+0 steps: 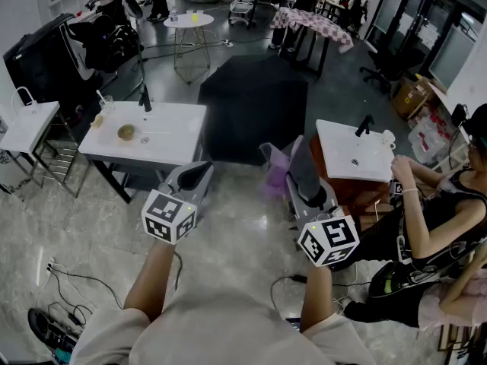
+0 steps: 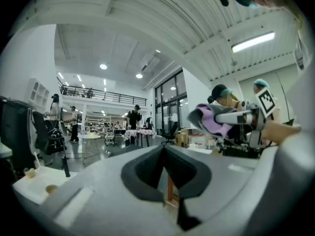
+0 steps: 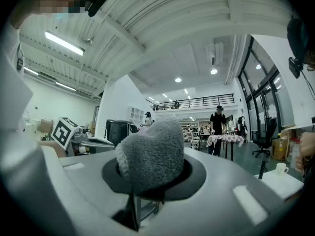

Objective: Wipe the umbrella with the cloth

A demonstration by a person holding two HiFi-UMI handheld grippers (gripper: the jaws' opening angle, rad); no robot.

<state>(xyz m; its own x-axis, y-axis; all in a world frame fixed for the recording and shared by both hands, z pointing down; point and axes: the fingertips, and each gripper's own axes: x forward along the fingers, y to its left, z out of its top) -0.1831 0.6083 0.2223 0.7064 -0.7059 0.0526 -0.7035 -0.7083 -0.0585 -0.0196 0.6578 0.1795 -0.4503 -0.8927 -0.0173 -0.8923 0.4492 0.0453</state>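
Nearest us, our left gripper (image 1: 196,175) is closed, with nothing in it. Our right gripper (image 1: 295,158) is clamped on a fluffy grey-and-purple cloth (image 3: 151,154), held in the air. Farther off, a black open umbrella (image 1: 255,105) lies on the floor beside a white desk (image 1: 163,131), well apart from the cloth. We should press the cloth flat on the canopy and stroke gently along its panels.

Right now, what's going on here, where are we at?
A person holds a hand-held gripper in each hand. The right hand-held gripper is clamped on a grey and purple cloth. The left hand-held gripper is shut with nothing in it. The open black umbrella lies on the floor ahead, with neither gripper touching it, so no wiping is under way.
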